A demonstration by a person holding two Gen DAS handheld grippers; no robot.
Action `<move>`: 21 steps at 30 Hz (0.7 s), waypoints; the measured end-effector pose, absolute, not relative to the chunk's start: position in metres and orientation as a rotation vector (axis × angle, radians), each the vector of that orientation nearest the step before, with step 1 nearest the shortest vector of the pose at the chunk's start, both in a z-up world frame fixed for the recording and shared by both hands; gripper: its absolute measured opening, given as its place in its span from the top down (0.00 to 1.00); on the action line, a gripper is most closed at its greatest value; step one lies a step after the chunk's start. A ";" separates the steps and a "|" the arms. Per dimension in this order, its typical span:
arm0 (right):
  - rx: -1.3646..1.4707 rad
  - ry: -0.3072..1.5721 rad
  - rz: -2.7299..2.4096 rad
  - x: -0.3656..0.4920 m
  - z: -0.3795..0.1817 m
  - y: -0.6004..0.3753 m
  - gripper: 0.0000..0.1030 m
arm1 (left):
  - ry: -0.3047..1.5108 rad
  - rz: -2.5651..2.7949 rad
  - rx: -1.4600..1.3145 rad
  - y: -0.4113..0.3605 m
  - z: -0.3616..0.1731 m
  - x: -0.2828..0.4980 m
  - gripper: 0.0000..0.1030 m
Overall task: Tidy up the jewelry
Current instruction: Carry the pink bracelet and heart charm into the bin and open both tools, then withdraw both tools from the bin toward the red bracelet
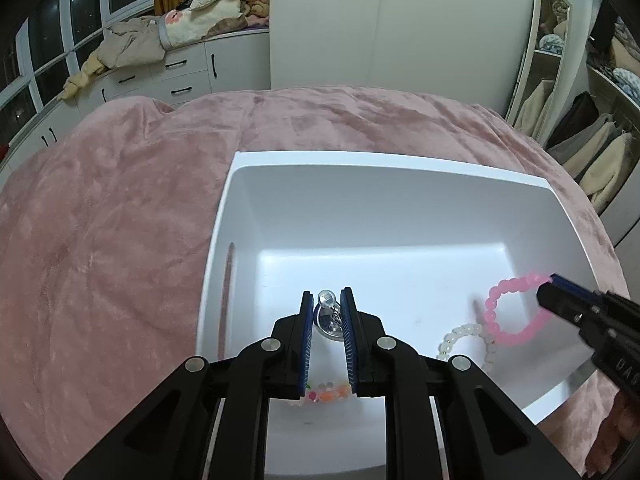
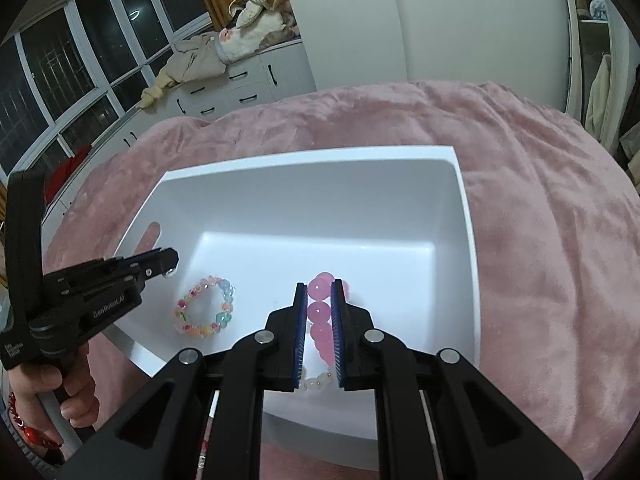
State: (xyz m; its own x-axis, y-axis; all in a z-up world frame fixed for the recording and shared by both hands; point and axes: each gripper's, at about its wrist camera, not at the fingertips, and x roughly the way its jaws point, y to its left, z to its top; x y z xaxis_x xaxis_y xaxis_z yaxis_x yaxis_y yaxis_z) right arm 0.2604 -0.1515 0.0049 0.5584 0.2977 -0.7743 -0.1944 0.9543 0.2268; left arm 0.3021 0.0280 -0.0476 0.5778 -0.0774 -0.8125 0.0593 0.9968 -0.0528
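We hold the pink bead bracelet (image 2: pixel 320 320) clamped in the right gripper (image 2: pixel 320 312), hanging over the white plastic bin (image 2: pixel 312 156). Left gripper (image 1: pixel 326 320) pinches a silver metal trinket (image 1: pixel 326 300) above the bin floor, leftward

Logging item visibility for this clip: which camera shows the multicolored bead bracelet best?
The right wrist view: the multicolored bead bracelet lies whole as an open loop on the floor of the white bin. In the left wrist view only a few beads of it peek out behind the left gripper.

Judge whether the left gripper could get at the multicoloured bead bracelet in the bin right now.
Probably not: the left gripper is shut on a silver piece. Otherwise the multicoloured bracelet lies uncovered just beneath it.
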 end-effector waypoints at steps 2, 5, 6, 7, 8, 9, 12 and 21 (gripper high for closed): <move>0.114 0.942 0.292 0.260 0.001 -0.151 0.88 | 0.954 -0.076 -0.022 0.028 -0.049 0.304 0.82; 0.105 0.949 0.289 0.259 0.000 -0.151 0.88 | 0.967 -0.080 -0.013 0.026 -0.051 0.307 0.82; 0.104 0.952 0.290 0.259 -0.001 -0.151 0.88 | 0.968 -0.079 -0.007 0.025 -0.052 0.307 0.82; 0.107 0.954 0.290 0.259 -0.001 -0.152 0.88 | 0.971 -0.079 -0.005 0.025 -0.053 0.307 0.82; 0.117 0.959 0.293 0.258 -0.002 -0.153 0.88 | 0.975 -0.083 -0.010 0.025 -0.054 0.308 0.81; 0.130 0.964 0.300 0.258 -0.003 -0.154 0.88 | 0.979 -0.088 -0.013 0.025 -0.055 0.308 0.80; 0.133 0.969 0.300 0.256 -0.003 -0.153 0.87 | 0.985 -0.087 0.000 0.023 -0.056 0.307 0.80; 0.183 0.947 0.300 0.250 0.002 -0.156 0.78 | 0.955 -0.093 -0.034 0.027 -0.041 0.297 0.67</move>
